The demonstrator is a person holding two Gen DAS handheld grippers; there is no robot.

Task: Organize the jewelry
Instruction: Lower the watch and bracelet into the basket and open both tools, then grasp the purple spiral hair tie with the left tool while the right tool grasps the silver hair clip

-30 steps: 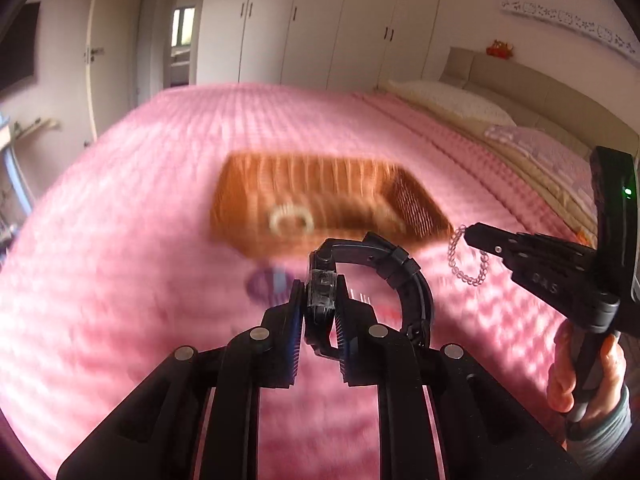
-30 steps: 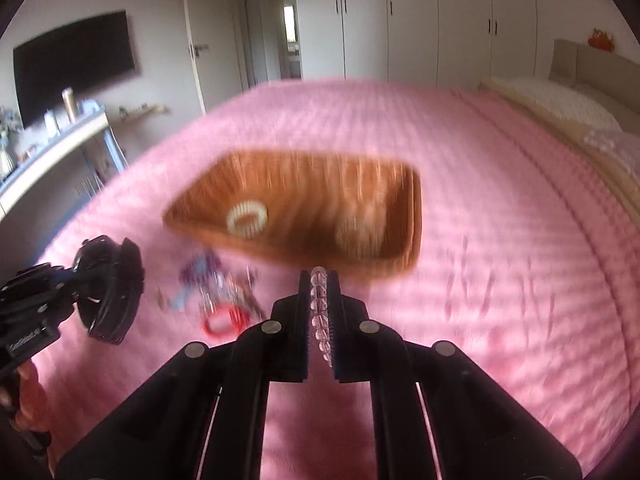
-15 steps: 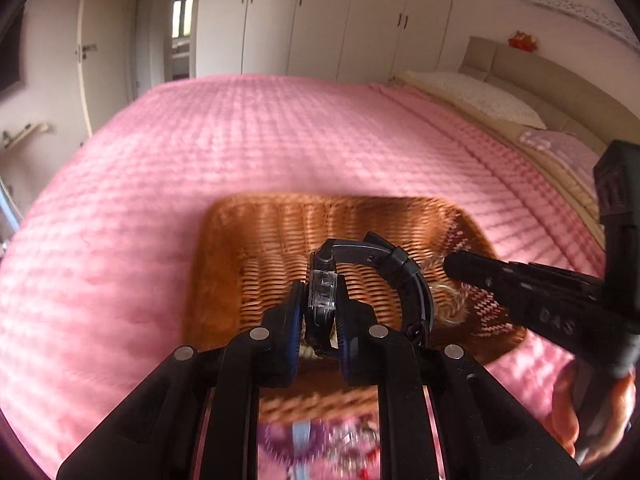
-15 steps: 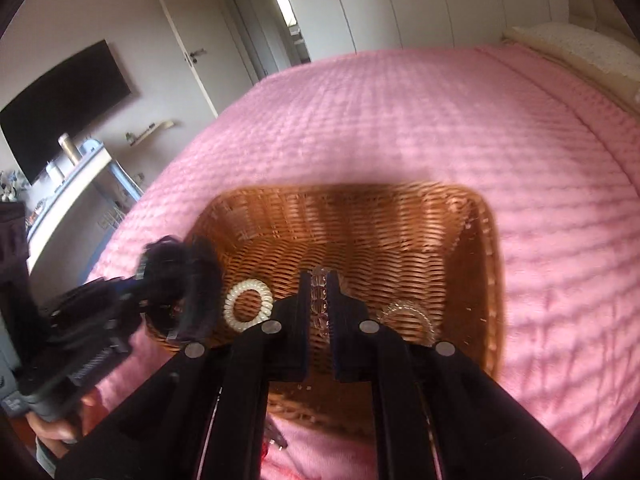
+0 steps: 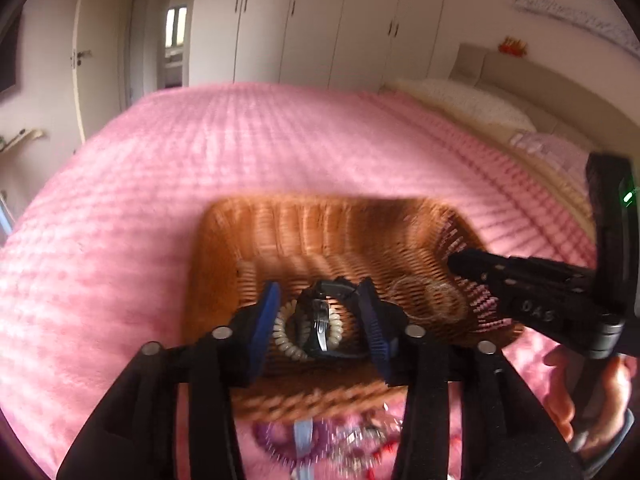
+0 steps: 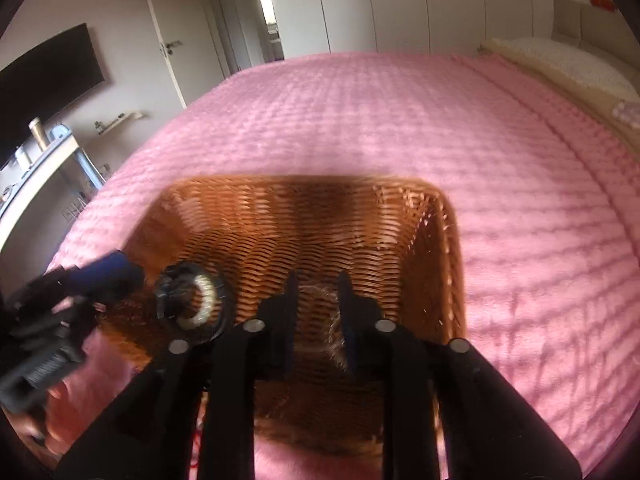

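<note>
Only the left wrist view shows loose jewelry (image 5: 340,444) on the pink bed (image 5: 200,168) before the wicker basket (image 5: 320,232), where the black watch (image 5: 320,320) lies on a cream coil bracelet (image 5: 284,340) between the left gripper (image 5: 320,316)'s wide jaws, the right gripper (image 6: 318,312)'s jaws likewise apart, empty.

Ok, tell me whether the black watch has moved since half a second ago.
Yes. The black watch has left the open left gripper and dropped onto the cream coil bracelet in the wicker basket.

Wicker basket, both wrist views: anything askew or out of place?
Mostly fine. The black wristwatch lies in the brown wicker basket on top of the cream spiral bracelet, not beside it. Both claws, left and right, are open over the basket. Loose jewelry lies outside on the pink bedspread.
</note>
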